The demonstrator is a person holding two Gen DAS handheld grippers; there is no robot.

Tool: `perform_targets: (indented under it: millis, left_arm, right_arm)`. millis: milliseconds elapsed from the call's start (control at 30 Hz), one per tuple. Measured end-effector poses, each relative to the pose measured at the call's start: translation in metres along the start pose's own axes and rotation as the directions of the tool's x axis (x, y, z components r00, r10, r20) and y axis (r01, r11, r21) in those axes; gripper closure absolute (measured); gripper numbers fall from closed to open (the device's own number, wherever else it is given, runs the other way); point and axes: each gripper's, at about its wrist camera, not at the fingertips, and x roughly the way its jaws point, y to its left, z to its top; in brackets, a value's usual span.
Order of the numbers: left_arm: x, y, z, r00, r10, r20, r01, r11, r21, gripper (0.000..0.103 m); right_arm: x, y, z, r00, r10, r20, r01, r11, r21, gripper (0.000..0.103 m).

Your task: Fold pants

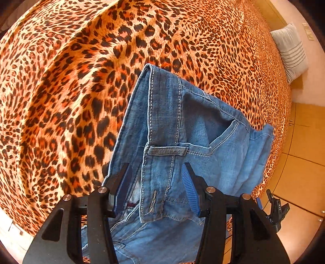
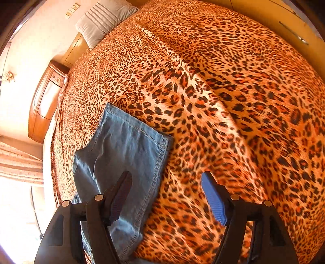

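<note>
Blue denim pants (image 1: 172, 121) lie folded lengthwise on a leopard-print bedspread (image 1: 61, 91). In the left wrist view the waistband with a belt loop and a pocket runs up from between my fingers. My left gripper (image 1: 156, 174) stands open just above the waistband, and its blue pads do not press the cloth. In the right wrist view the hem end of the pants (image 2: 126, 146) lies flat at the lower left. My right gripper (image 2: 166, 178) is open wide beside that hem. Its left finger (image 2: 119, 190) hangs over the denim and its right one over the bedspread (image 2: 243, 101).
A grey pillow (image 1: 290, 52) (image 2: 103, 18) leans at the head of the bed. A wooden nightstand (image 2: 44, 105) stands beside the bed. Tiled floor (image 1: 300, 162) lies past the bed's edge, where part of another black gripper (image 1: 276, 207) shows.
</note>
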Motion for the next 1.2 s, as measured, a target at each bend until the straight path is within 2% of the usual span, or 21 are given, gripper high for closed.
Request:
perform_targets:
  millis: [200,267,300,333,400,467,533,567,600,667,700,767,833,867,900,933,1000,1067,1200]
  left_arm:
    - [0.025,-0.014,0.008,0.998,0.046,0.032,-0.045,0.999,-0.005,0.054]
    - [0.021,-0.017,0.003,0.995,0.068,0.073,-0.068,0.998,-0.009,0.054]
    - [0.020,-0.021,0.004,0.991,0.095,0.095,-0.095,0.995,-0.003,0.054]
    - [0.018,-0.027,0.004,0.985,0.126,0.114,-0.128,0.992,0.008,0.065]
    - [0.023,-0.043,0.008,0.974,0.186,0.130,-0.192,0.981,0.036,0.080]
    - [0.019,-0.048,0.006,0.970,0.191,0.152,-0.199,0.979,0.041,0.081]
    - [0.020,-0.050,0.008,0.957,0.228,0.180,-0.240,0.970,0.046,0.083]
    - [0.021,-0.046,0.009,0.950,0.254,0.180,-0.266,0.963,0.047,0.083]
    - [0.026,-0.043,0.014,0.951,0.263,0.159,-0.273,0.961,0.040,0.083]
    - [0.027,-0.044,0.020,0.955,0.248,0.159,-0.255,0.967,0.022,0.083]
    - [0.026,-0.047,0.022,0.957,0.240,0.163,-0.249,0.968,0.036,0.083]
    - [0.016,-0.041,0.024,0.965,0.222,0.136,-0.231,0.972,0.053,0.083]
    - [0.000,-0.033,0.027,0.977,0.158,0.142,-0.166,0.985,0.046,0.083]
    - [-0.012,-0.028,0.034,0.978,0.127,0.164,-0.134,0.990,0.036,0.083]
    - [-0.022,-0.023,0.039,0.977,0.109,0.181,-0.116,0.993,0.025,0.083]
    - [-0.029,-0.019,0.045,0.977,0.104,0.187,-0.108,0.994,0.011,0.082]
    - [-0.034,-0.015,0.055,0.981,0.083,0.174,-0.083,0.996,-0.006,0.081]
    - [-0.029,-0.013,0.054,0.987,0.068,0.147,-0.068,0.998,-0.007,0.081]
    - [0.000,-0.027,0.038,0.992,0.088,0.087,-0.092,0.995,0.037,0.081]
  right_arm:
    - [0.055,0.020,0.016,0.999,0.009,-0.052,-0.009,1.000,0.001,0.031]
    - [0.063,0.030,0.017,0.999,-0.025,-0.039,0.023,0.998,-0.056,0.037]
    - [0.062,0.037,0.017,0.999,-0.050,-0.008,0.048,0.993,-0.108,0.065]
    - [0.062,0.043,0.017,0.997,-0.076,0.003,0.076,0.984,-0.161,0.096]
    - [0.058,0.048,0.020,0.995,-0.103,0.019,0.105,0.975,-0.198,0.095]
    - [0.040,0.046,0.024,0.995,-0.074,0.067,0.085,0.978,-0.188,0.095]
    - [0.012,0.035,0.021,0.986,-0.060,0.159,0.089,0.979,-0.184,0.096]
    - [0.006,0.024,0.021,0.978,-0.094,0.185,0.127,0.976,-0.176,0.096]
    - [0.009,0.009,0.024,0.975,-0.143,0.168,0.169,0.973,-0.154,0.095]
    - [0.027,-0.021,0.026,0.979,-0.194,0.067,0.201,0.974,-0.103,0.093]
    - [0.030,-0.029,0.024,0.981,-0.189,0.042,0.193,0.977,-0.094,0.092]
    - [0.025,-0.032,0.020,0.983,-0.176,0.058,0.181,0.979,-0.094,0.080]
    - [0.010,-0.037,0.019,0.981,-0.176,0.081,0.182,0.980,-0.078,0.068]
    - [0.002,-0.037,0.022,0.980,-0.164,0.109,0.172,0.983,-0.067,0.065]
    - [-0.009,-0.037,0.024,0.978,-0.152,0.141,0.161,0.985,-0.061,0.058]
    - [-0.016,-0.034,0.028,0.976,-0.144,0.165,0.156,0.985,-0.068,0.048]
    - [-0.016,-0.019,0.043,0.975,-0.135,0.177,0.155,0.982,-0.107,0.039]
    - [-0.002,0.000,0.060,0.983,-0.113,0.144,0.135,0.979,-0.153,0.038]
    - [0.034,0.029,0.084,0.992,-0.105,0.076,0.117,0.976,-0.182,0.038]
